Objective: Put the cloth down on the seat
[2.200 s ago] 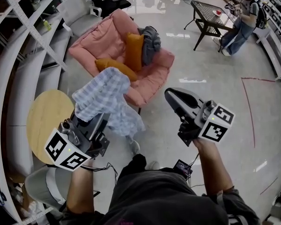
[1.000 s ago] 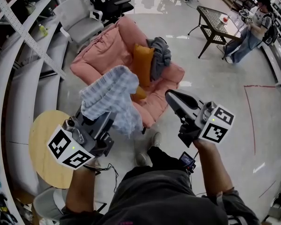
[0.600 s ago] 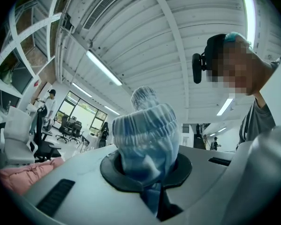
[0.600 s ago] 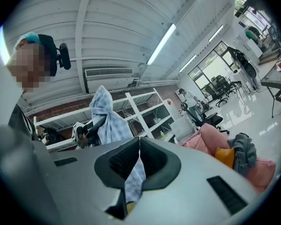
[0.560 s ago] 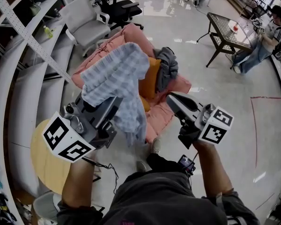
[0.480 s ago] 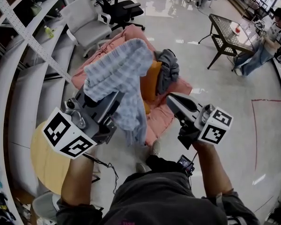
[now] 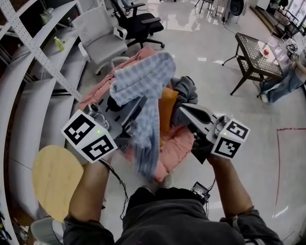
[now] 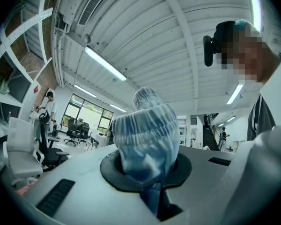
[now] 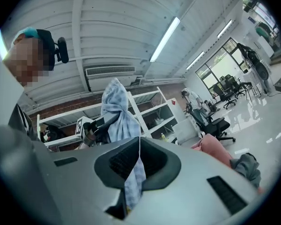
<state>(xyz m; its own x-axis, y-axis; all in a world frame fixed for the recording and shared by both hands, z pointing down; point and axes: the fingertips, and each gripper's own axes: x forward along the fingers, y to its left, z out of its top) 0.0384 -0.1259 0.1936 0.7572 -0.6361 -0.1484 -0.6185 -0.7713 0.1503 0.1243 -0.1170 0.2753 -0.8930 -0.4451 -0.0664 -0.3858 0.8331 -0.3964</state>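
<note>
A blue-and-white checked cloth is bunched up and hangs in a long tail from my left gripper, which is shut on it and tilted upward. In the left gripper view the cloth bulges out from between the closed jaws. It hangs over the front of the pink padded seat, which holds an orange cushion and a grey garment. My right gripper is shut and empty, just right of the hanging cloth and above the seat. The right gripper view shows the cloth beyond its closed jaws.
A grey office chair and a black one stand behind the seat. White shelving runs along the left. A round wooden table is at lower left. A dark metal table and a seated person are at far right.
The person has stepped closer to the pink seat. My left gripper has carried the cloth up and forward over it. The right gripper has stayed shut and moved along beside it.
</note>
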